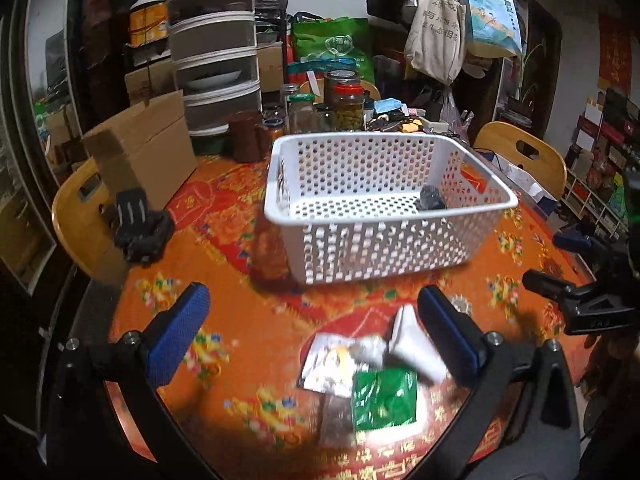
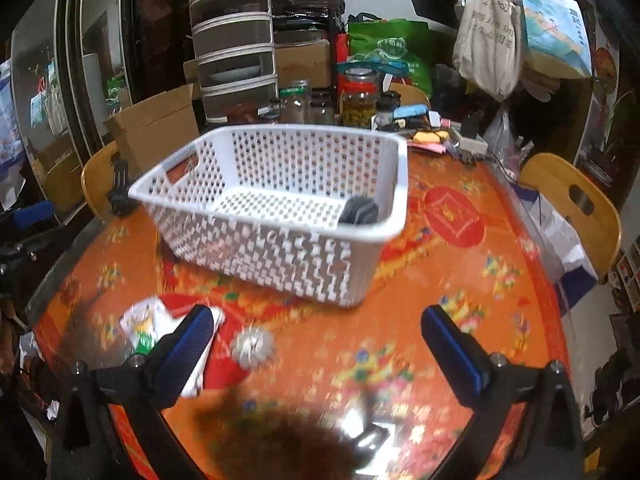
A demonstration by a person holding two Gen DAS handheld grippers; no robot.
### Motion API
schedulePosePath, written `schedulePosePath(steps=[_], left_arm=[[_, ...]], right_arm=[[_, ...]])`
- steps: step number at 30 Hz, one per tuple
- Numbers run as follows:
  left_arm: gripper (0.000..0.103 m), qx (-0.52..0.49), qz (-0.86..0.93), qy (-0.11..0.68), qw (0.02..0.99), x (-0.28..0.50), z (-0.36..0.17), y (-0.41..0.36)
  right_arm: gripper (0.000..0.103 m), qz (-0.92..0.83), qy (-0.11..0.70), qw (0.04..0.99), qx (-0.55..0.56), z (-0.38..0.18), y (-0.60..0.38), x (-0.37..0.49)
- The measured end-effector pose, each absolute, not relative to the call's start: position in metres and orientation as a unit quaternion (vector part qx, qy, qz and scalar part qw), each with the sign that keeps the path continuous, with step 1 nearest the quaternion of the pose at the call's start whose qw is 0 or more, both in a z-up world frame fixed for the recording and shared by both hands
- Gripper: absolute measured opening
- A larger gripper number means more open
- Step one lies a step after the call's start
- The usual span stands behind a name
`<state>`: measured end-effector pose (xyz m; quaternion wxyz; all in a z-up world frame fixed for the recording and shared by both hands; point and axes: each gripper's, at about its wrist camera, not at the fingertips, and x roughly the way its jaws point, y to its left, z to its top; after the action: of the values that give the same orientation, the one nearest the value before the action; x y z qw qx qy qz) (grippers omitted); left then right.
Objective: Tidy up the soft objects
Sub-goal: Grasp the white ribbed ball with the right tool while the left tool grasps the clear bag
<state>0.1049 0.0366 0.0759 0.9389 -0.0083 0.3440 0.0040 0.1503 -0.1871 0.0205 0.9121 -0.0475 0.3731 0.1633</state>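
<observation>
A white perforated basket [image 1: 394, 204] [image 2: 320, 256] stands on the orange table. A dark soft object [image 1: 430, 199] [image 2: 359, 210] lies in its right corner. My left gripper [image 1: 314, 332] is open above the table. Between and below its fingers lie a white tube [image 1: 416, 346], a silver and yellow packet [image 1: 332, 364], a green packet [image 1: 386, 400] and a grey packet [image 1: 338, 420]. My right gripper [image 2: 316, 340] is open and empty. A small silver fluffy object [image 2: 252, 346] lies between its fingers. A white and green packet [image 2: 144, 324] lies by its left finger.
Jars [image 1: 348, 100], a drawer tower [image 1: 216, 52] and a cardboard box [image 1: 140, 148] crowd the table's far side. A black mount [image 1: 138, 224] sits on the left. Wooden chairs [image 1: 520, 152] stand around. A brown blurred patch [image 2: 280, 440] lies near the front edge.
</observation>
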Motion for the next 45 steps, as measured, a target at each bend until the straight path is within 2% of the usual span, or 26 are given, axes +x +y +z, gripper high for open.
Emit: schedulePosePath(steps=[13,19,22,24,26,34,35,36,41,45], left_arm=[[0.103,-0.018,-0.008,0.382,0.924,0.057,-0.024,0.03],[0.101,-0.029,-0.023,0.39,0.92,0.056,-0.051,0.029],[0.094,-0.03,-0.015,0.388,0.921,0.057,-0.055,0.031],[0.084,-0.032,-0.015,0.389,0.92,0.058,-0.057,0.033],[0.078,-0.031,-0.014,0.392,0.92,0.061,-0.058,0.035],[0.054,-0.031,-0.026,0.397,0.917,0.065,-0.064,0.034],[0.05,-0.03,-0.027,0.396,0.917,0.065,-0.064,0.034],[0.047,-0.028,-0.026,0.395,0.918,0.064,-0.064,0.032],[0.039,-0.025,-0.026,0.393,0.919,0.063,-0.064,0.031],[0.038,-0.021,-0.028,0.393,0.919,0.063,-0.064,0.029]], right_arm=[[0.102,0.189,0.372,0.909,-0.004,-0.037,-0.182,0.105],[0.09,0.196,0.376,0.905,-0.005,-0.049,-0.171,0.109],[0.085,0.199,0.384,0.902,-0.009,-0.056,-0.166,0.117],[0.078,0.201,0.391,0.898,-0.01,-0.061,-0.162,0.123],[0.073,0.202,0.396,0.895,-0.012,-0.066,-0.157,0.128],[0.065,0.202,0.407,0.89,-0.029,-0.073,-0.138,0.145],[0.059,0.204,0.415,0.886,-0.028,-0.074,-0.136,0.148],[0.056,0.21,0.419,0.883,-0.025,-0.075,-0.135,0.151],[0.055,0.204,0.421,0.883,-0.033,-0.077,-0.132,0.155],[0.052,0.201,0.428,0.88,-0.033,-0.08,-0.131,0.159]])
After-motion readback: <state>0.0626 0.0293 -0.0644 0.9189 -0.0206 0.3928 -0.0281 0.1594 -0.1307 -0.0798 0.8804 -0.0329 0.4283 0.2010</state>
